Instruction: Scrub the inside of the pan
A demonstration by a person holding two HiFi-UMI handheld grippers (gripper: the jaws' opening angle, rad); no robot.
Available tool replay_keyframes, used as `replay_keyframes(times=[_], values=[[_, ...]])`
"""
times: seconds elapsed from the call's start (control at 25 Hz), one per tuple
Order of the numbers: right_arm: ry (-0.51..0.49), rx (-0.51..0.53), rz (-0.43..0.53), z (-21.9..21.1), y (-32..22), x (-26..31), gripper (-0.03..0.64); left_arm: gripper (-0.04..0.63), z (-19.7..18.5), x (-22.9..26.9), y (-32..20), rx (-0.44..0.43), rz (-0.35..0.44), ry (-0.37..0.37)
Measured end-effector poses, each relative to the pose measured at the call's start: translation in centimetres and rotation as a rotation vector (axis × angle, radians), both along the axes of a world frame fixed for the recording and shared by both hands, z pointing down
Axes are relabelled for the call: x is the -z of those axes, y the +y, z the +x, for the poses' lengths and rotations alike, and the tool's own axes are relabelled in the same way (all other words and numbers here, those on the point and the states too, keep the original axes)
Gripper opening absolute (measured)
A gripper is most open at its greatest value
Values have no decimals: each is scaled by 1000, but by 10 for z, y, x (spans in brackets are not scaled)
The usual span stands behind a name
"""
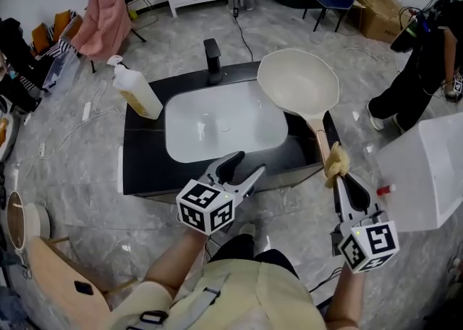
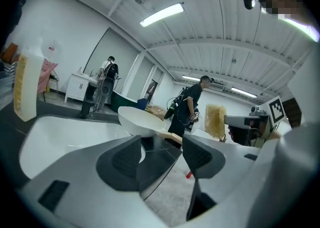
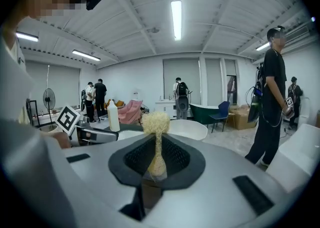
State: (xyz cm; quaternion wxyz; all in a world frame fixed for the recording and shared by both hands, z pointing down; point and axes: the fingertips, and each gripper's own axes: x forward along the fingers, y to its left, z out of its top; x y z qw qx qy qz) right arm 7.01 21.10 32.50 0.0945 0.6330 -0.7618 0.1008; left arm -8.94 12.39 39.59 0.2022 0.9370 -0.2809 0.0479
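A cream pan with a wooden handle rests on the right end of the black counter, its handle pointing toward me. My right gripper is shut on a yellow fibrous scrubber, held just off the handle's near end. In the right gripper view the scrubber sticks up from between the shut pads. My left gripper hovers at the counter's front edge, open and empty. Its own view shows the spread fingers with the pan beyond them.
A white sink basin fills the counter's middle, with a black faucet behind it. A soap bottle stands at the left corner. A white box sits at right, and a person in black stands beyond it.
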Motion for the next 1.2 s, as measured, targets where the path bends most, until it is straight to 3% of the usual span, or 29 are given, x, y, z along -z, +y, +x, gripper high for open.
replay_keyframes(times=[0.24, 0.52, 1.0, 1.2], values=[[57, -7, -27, 26, -49, -7, 46, 247, 12, -7, -44, 51, -131, 97], [96, 23, -34, 58, -112, -20, 46, 249, 36, -19, -93, 139, -232, 131], [141, 178, -39, 115, -226, -32, 46, 249, 92, -28, -192, 285, -303, 117], [179, 242, -60, 117, -265, -47, 46, 249, 96, -40, -220, 355, -300, 58]])
